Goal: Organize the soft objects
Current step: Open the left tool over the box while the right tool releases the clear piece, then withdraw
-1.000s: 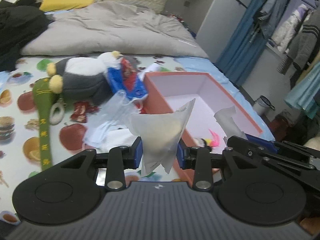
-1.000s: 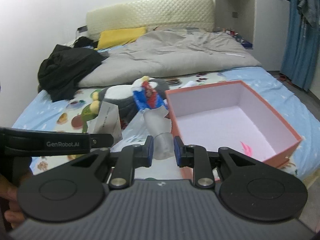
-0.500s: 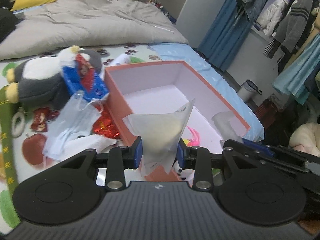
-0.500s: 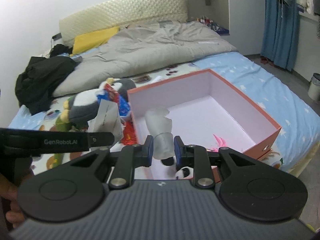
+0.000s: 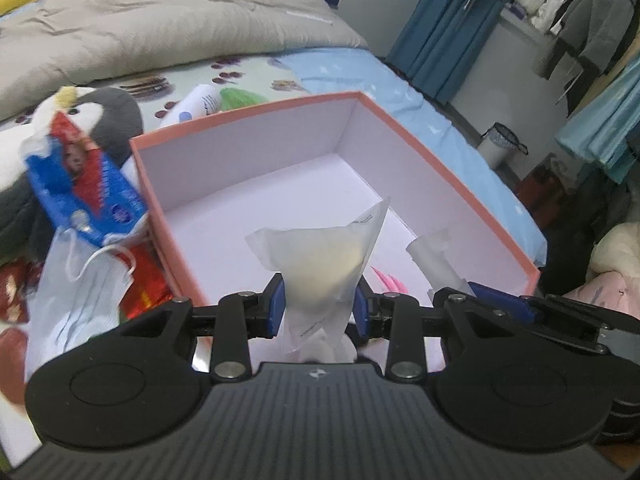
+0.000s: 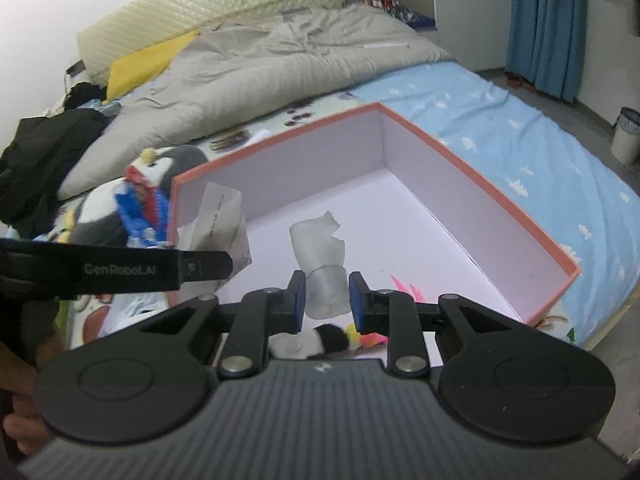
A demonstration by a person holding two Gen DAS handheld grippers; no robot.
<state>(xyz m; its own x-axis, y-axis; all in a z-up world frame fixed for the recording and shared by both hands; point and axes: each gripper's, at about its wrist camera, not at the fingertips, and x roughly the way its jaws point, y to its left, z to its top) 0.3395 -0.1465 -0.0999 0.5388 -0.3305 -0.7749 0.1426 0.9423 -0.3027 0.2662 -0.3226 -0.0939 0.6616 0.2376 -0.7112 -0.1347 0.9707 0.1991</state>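
The bed (image 6: 540,148) carries a grey quilt (image 6: 288,60) at its far end and a blue patterned sheet toward the near edge. An open box (image 6: 460,168) with orange outer walls and a pale lilac interior rests on the bed. A small toy with pink and yellow tufts (image 6: 372,338) lies on the box floor near the front wall.

To the left of the box, outside it, lie a grey-and-white plush penguin (image 5: 108,116), a blue and red packet (image 5: 84,192) on top of the penguin, and a pale blue face mask (image 5: 76,292) in front of them.

The left gripper (image 5: 319,307) is positioned above the front part of the box. Its jaws are closed on a translucent white pouch (image 5: 320,264), which stands upright between the blue pads.

The right gripper (image 6: 327,302) is positioned above the front part of the box, to the right of the left gripper. Its jaws are set narrow, with a small crumpled translucent wrapper (image 6: 324,268) upright between them. The pads sit against the sides of the wrapper and hold it.
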